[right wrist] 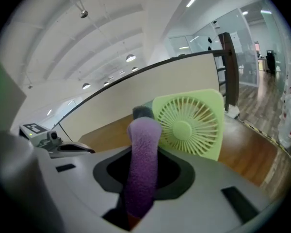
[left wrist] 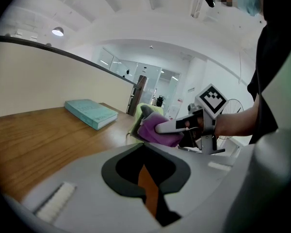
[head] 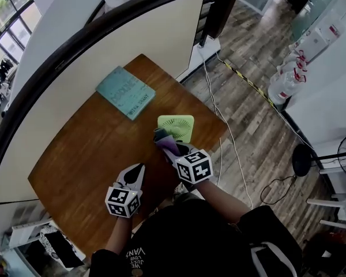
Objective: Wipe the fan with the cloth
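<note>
A light green square fan (head: pixel 177 126) stands upright on the wooden table (head: pixel 81 154), near its right edge. My right gripper (head: pixel 169 147) is shut on a purple and grey cloth (head: pixel 163 138), which it holds against the fan's near left side. In the right gripper view the cloth (right wrist: pixel 142 164) rises between the jaws, just left of the fan's grille (right wrist: pixel 188 125). My left gripper (head: pixel 139 168) hovers over the table to the left of the right one, its jaws together with nothing in them. From the left gripper view I see the cloth (left wrist: pixel 153 130) and the fan (left wrist: pixel 146 110) behind it.
A teal book (head: pixel 126 93) lies flat at the table's far side, left of the fan. A curved cream partition (head: pixel 104 56) borders the table at the back. Cables run across the wood floor (head: pixel 248 126) to the right.
</note>
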`<state>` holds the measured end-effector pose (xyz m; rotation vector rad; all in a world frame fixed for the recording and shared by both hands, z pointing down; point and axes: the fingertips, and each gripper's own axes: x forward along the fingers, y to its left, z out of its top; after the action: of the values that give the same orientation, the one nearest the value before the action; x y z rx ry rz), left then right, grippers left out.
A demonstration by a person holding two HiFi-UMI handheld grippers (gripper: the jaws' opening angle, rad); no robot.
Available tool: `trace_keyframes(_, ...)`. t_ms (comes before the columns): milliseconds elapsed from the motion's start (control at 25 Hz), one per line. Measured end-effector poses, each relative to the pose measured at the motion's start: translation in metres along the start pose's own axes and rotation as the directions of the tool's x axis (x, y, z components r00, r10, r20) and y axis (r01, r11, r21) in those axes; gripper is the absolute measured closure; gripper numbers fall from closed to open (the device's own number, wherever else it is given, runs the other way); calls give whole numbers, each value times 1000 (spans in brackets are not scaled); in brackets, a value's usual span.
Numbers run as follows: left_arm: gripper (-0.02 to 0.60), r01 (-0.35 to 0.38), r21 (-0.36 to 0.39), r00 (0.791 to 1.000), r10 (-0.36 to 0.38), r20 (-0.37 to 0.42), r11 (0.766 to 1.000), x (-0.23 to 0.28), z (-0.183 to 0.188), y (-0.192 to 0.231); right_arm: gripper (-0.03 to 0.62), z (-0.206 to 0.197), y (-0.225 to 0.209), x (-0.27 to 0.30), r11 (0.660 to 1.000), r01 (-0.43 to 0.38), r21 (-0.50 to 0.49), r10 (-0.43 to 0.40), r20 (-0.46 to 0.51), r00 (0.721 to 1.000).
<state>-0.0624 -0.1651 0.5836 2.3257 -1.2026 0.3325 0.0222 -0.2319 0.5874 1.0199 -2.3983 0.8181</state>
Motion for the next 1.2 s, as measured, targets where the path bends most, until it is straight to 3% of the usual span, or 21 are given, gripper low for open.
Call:
trace_keyframes(480,569,-14,-13,1000,14,16,1000,-6,1,5,496,-13,-23,23,996,77,-51,-80,-66,995)
trace_keyframes(1200,570,98,18,995,-98,-19,995,27,2,-26,496,-36,-100,-45,960,268,81,-266,-39,963)
